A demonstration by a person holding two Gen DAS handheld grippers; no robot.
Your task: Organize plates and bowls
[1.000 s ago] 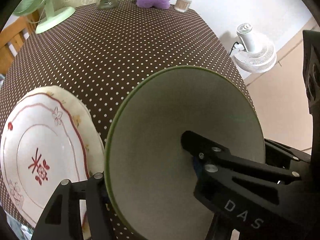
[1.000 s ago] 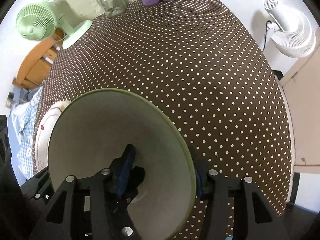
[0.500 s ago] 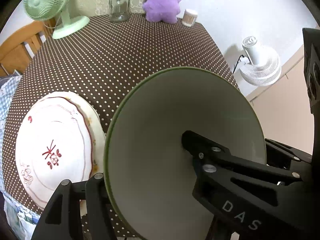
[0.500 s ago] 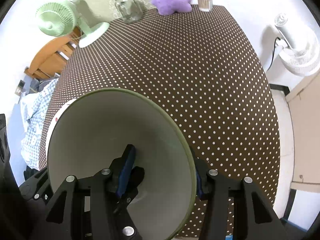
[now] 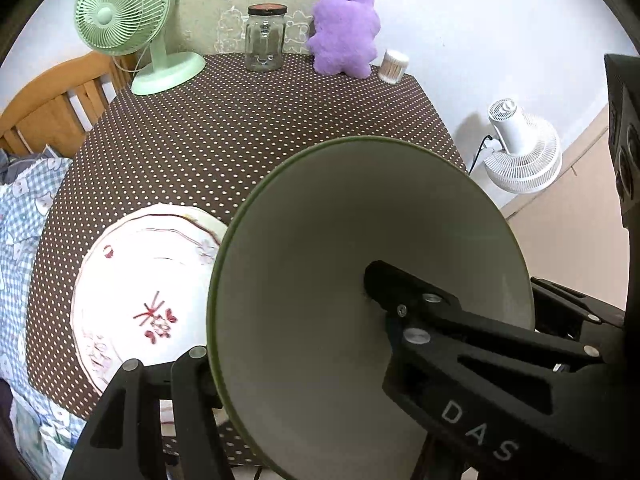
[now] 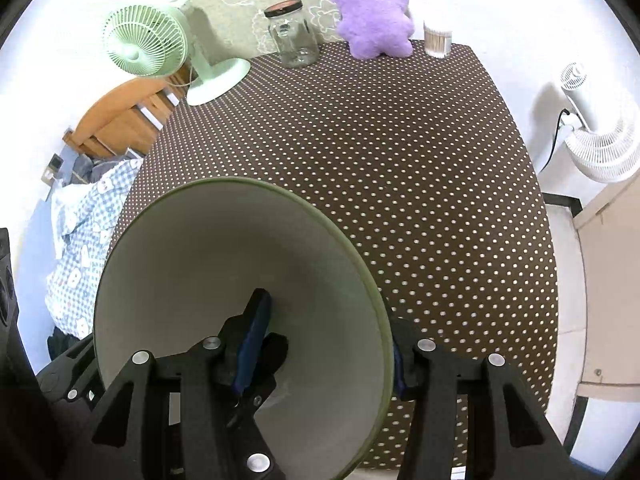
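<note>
A large green-rimmed bowl (image 5: 320,280) with a pale inside is held in the air above the table's near edge. My left gripper (image 5: 288,320) is shut on its left wall, one finger inside and one outside. My right gripper (image 6: 328,320) is shut on its right wall (image 6: 224,272) the same way. White plates with red flower patterns (image 5: 140,292) lie stacked on the brown dotted tablecloth (image 5: 224,136), below and left of the bowl, partly hidden by it.
At the table's far edge stand a green desk fan (image 5: 120,12), a glass jar (image 5: 264,40), a purple plush toy (image 5: 344,32) and a cotton-swab tub (image 5: 394,66). A white floor fan (image 5: 520,152) is at the right, a wooden chair (image 5: 52,108) at the left.
Both grippers have lifted the bowl up and back toward the near edge. The table and plates look smaller and farther, and the far wall objects have come into view.
</note>
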